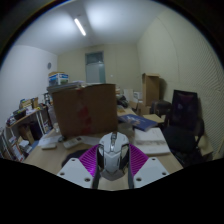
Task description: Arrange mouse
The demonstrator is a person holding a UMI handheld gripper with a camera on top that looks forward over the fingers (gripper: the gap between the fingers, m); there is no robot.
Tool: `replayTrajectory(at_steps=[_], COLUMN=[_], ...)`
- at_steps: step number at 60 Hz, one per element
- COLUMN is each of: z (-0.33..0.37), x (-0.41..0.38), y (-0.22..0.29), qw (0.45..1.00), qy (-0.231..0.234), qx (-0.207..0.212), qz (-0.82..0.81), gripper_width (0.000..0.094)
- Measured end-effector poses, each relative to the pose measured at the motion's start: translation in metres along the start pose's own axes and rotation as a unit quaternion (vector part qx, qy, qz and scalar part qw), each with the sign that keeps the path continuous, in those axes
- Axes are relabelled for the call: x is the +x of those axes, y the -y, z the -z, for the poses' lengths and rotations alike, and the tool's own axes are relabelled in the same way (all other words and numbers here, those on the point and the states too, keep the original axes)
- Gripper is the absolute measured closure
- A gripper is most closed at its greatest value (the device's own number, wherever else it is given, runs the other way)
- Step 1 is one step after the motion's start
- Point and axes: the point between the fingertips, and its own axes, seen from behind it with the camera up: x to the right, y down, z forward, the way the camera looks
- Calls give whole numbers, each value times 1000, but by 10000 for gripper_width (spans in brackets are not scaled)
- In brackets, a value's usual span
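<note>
Grey and silver mouse (112, 153) held up between the two fingers of the gripper (112, 162), well above the desk (60, 155). Purple pads (90, 159) pressed against both flanks, no gap visible on either side, so closed on the mouse at roughly a mouse-width opening. Long axis pointing straight ahead, in line with the fingers, nose away from the camera (scroll wheel just visible on top). Directly below and ahead: pale desk surface with a white sheet of paper (152, 139) to the right, a large cardboard box (85, 108) standing beyond. Probable next need: lowering straight down onto bare desk ahead of the fingers, keeping that forward-pointing alignment.
</note>
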Motion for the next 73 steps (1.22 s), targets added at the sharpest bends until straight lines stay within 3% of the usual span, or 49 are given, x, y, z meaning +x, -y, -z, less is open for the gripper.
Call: replayTrajectory(at_steps=[5, 11, 17, 35, 40, 45, 49, 53, 55, 62, 73], z=[-22, -56, -85, -112, -115, -115, -111, -100, -93, -51, 33], x=[-54, -107, -137, -129, -128, -129, -133, -138, -140, -142, -149], y=[20, 3, -34, -137, -136, -139, -140, -138, -136, -129, -119], qw=[1000, 999, 997, 983, 984, 982, 981, 980, 981, 983, 980], qy=[21, 34, 32, 8, 13, 18, 32, 53, 63, 85, 159], qx=[8, -14, -58, -179, -173, -187, -192, -189, -184, -164, -120], qz=[16, 19, 30, 47, 35, 16, 22, 22, 19, 5, -22], gripper_width=[541, 540, 539, 514, 490, 391, 276, 48, 97, 97, 97])
